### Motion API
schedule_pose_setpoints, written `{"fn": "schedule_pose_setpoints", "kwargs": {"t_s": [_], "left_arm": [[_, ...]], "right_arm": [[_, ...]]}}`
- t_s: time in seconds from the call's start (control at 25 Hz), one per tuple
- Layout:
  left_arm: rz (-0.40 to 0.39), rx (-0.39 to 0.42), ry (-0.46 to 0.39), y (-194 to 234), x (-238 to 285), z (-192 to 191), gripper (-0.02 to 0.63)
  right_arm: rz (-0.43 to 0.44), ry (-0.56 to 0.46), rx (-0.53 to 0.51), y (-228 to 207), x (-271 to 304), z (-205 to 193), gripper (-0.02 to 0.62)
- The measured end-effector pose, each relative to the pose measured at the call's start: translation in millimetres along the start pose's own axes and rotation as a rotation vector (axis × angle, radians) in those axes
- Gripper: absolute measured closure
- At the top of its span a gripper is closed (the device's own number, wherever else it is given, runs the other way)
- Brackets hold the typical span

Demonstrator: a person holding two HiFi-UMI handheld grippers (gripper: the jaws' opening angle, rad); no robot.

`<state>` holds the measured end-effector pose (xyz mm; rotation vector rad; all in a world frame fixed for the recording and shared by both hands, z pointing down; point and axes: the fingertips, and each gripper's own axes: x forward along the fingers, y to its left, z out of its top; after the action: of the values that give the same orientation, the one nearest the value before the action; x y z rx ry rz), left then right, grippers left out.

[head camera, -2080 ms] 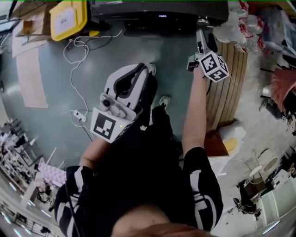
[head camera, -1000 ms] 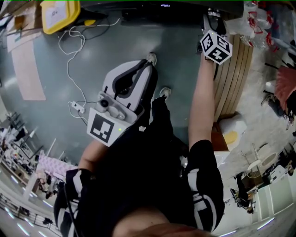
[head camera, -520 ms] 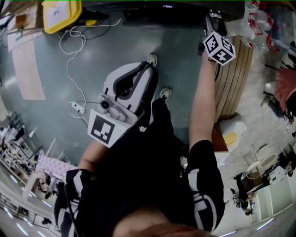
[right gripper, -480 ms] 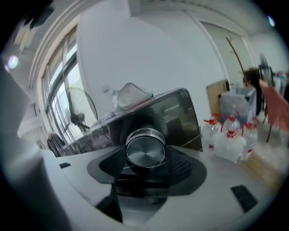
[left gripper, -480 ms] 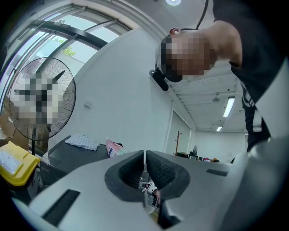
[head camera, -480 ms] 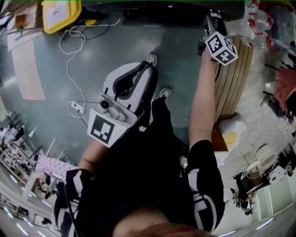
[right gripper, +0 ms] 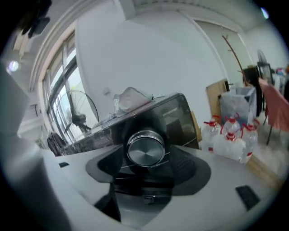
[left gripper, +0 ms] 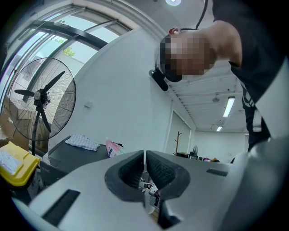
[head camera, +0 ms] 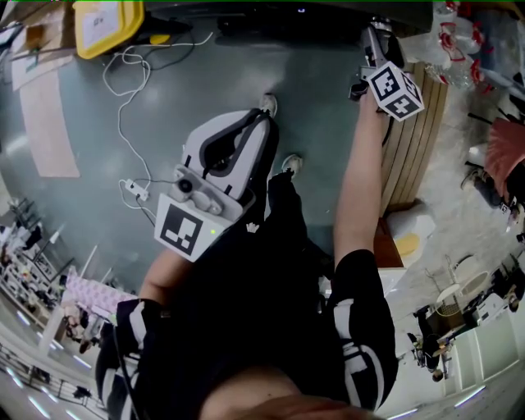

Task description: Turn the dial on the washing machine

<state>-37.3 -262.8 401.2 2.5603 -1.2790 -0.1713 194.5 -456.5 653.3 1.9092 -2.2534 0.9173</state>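
Note:
The washing machine's silver dial (right gripper: 145, 148) sits on a dark glossy control panel (right gripper: 174, 116). My right gripper (right gripper: 149, 159) has a jaw on either side of the dial. Its jaws are opening, and a gap shows between each pad and the dial. In the head view the right gripper (head camera: 373, 41) reaches up to the machine's dark front (head camera: 287, 18) at the top edge. My left gripper (head camera: 256, 123) hangs low over the floor near the person's feet. It is shut, pads (left gripper: 153, 168) together with nothing between them.
A yellow bin (head camera: 107, 25) stands at the top left, and a white cable (head camera: 131, 98) trails across the grey floor. A wooden slatted pallet (head camera: 414, 139) and several water bottles (right gripper: 226, 135) are to the right of the machine. A large standing fan (left gripper: 40, 97) is at the left.
The right gripper's marker cube has twisted and shifted slightly right and down at the machine. The left gripper has stayed where it was.

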Motion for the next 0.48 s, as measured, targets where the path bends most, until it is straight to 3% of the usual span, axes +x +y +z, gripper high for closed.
{"fn": "schedule_pose_setpoints", "kwargs": {"t_s": [0.16, 0.48], "left_arm": [[0.003, 0.0, 0.0, 0.4, -1.3, -1.9, 0.571], [0.007, -0.001, -0.003, 0.8, -1.0, -1.4, 0.571]], "right_arm": [[-0.063, 0.045, -0.243, 6.6, -0.2, -7.8, 0.272], [-0.105, 0.038, -0.27, 3.8, 4.8, -3.3, 0.286]]}}
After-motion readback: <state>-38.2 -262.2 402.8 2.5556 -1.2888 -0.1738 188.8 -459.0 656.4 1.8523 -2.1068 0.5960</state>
